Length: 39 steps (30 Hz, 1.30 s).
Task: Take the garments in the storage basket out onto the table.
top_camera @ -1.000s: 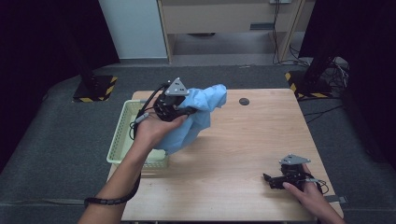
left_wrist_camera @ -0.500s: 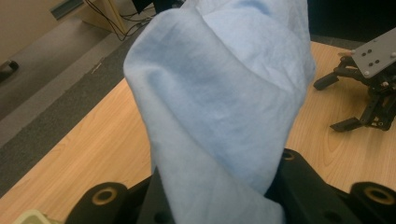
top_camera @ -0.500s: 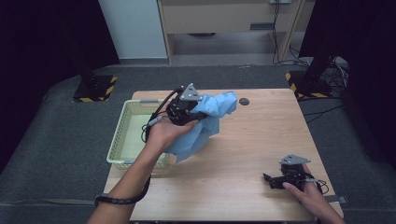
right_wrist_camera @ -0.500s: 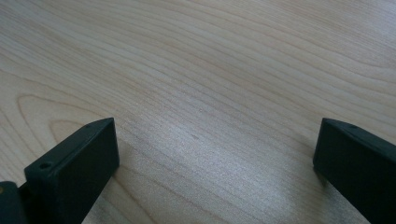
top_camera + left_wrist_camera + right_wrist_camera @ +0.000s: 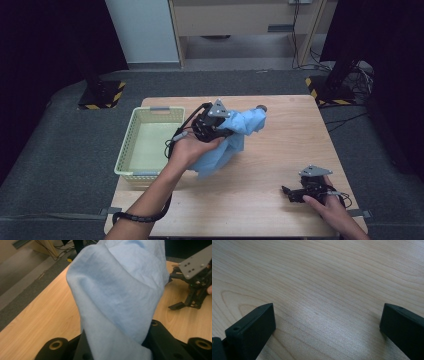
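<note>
A light blue cloth (image 5: 236, 136) hangs bunched from my left gripper (image 5: 231, 131), which is shut on its upper part just right of the basket. The cloth's lower end droops onto the wooden table (image 5: 280, 150). In the left gripper view the cloth (image 5: 120, 297) rises between the two black jaws and blocks most of the scene. My right gripper (image 5: 290, 192) rests on the table near the front right corner, open, with bare wood between its jaws (image 5: 327, 320). The left gripper view also catches it (image 5: 191, 296) farther off on the right.
A pale yellow-green plastic basket (image 5: 150, 111) stands on the table's left side, nothing visible in it. A small dark round object (image 5: 261, 107) peeks out behind the cloth near the table's far edge. Dark floor surrounds the table.
My left hand has carried the cloth rightward and lower, away from the basket's edge toward the middle of the table. The right gripper has stayed put.
</note>
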Tool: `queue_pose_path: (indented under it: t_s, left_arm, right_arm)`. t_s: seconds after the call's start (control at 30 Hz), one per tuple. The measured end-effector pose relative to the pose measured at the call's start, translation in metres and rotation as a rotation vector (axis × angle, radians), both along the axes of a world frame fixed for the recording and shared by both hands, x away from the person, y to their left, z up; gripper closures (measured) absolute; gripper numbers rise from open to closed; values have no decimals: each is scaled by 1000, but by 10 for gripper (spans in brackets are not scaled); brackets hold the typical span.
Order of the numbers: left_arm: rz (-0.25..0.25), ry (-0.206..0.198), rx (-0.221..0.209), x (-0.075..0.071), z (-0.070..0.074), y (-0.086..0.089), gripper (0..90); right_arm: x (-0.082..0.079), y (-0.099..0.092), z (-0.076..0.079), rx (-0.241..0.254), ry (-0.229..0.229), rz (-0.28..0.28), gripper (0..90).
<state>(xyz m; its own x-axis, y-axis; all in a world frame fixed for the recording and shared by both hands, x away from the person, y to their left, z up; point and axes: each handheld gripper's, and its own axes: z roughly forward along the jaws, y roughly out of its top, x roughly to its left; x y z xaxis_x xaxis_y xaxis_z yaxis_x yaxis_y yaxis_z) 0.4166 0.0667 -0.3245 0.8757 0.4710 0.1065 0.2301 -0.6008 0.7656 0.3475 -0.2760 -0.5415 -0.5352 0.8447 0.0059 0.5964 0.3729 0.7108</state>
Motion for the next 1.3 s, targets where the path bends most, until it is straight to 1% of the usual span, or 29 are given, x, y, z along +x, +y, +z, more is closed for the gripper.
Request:
queue_pose_path:
  t_s: [0.13,0.27,0.4,0.53,0.6,0.77,0.83,0.93,1.0,1.13,1.3]
  left_arm:
    - [-24,15,-10,-5,-8,-13,777]
    - [-50,23,-9,-9,-14,-24,777]
    - [-45,32,-8,-8,-25,-30,776]
    - [-30,60,-1,-2,-44,-34,775]
    - [-22,79,-6,1,-55,-36,774]
    - [-6,122,-1,7,-83,-43,771]
    - [-1,142,-8,10,-94,-46,769]
    - [3,192,-47,11,-110,-51,769]
    - [2,209,-51,11,-120,-57,769]
    - [-3,231,-50,10,-135,-67,768]
    - [20,241,-41,15,-148,-70,742]
  right_arm:
    - [0,0,0,0,0,1,5]
    - [0,0,0,0,0,0,5]
    - [0,0,0,0,0,0,5]
    - [0,0,0,0,0,0,5]
    - [0,0,0,0,1,0,5]
    - [0,0,0,0,0,3,5]
    - [0,0,0,0,1,2,5]
    - [0,0,0,0,2,1,5]
    - [0,0,0,0,2,0,5]
    - [0,0,0,1,2,1,5]
    - [0,0,0,1,2,2,5]
